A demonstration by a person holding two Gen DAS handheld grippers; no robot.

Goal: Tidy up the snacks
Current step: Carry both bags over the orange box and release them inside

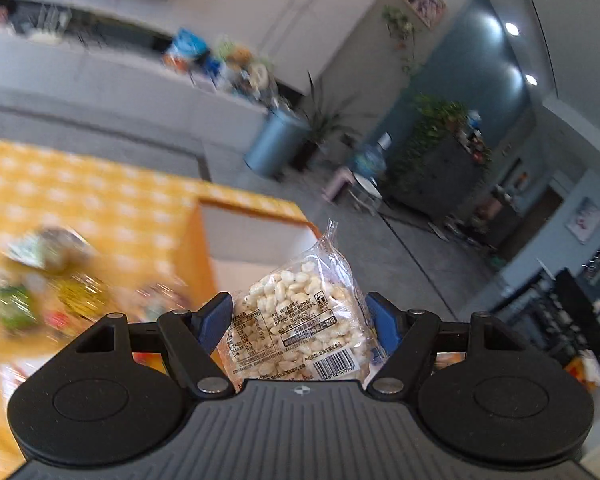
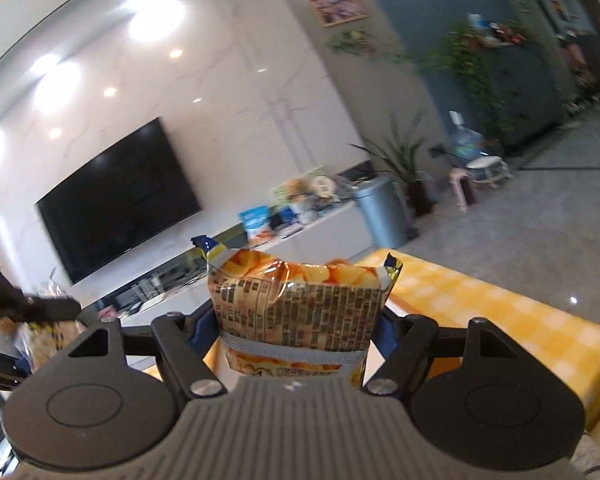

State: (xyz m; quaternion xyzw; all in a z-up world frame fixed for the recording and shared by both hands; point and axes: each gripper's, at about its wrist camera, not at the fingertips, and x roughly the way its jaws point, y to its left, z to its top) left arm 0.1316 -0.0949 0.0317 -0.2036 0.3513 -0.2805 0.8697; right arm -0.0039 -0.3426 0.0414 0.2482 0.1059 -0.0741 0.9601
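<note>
My left gripper (image 1: 300,316) is shut on a clear bag of white puffed corn (image 1: 300,320), held up in the air over the corner of the yellow checked table (image 1: 100,200). Several blurred snack packs (image 1: 52,280) lie on that table to the left, beside an orange box with a white inside (image 1: 256,236). My right gripper (image 2: 298,316) is shut on an orange chip bag (image 2: 300,304), raised above the yellow table (image 2: 500,312). The other gripper (image 2: 20,308) shows at the left edge of the right wrist view with a snack in it.
A TV (image 2: 116,200) hangs on the white wall over a long low cabinet (image 2: 300,236) with packs on it. A grey bin (image 1: 276,140) and potted plants (image 1: 436,136) stand on the grey floor beyond the table.
</note>
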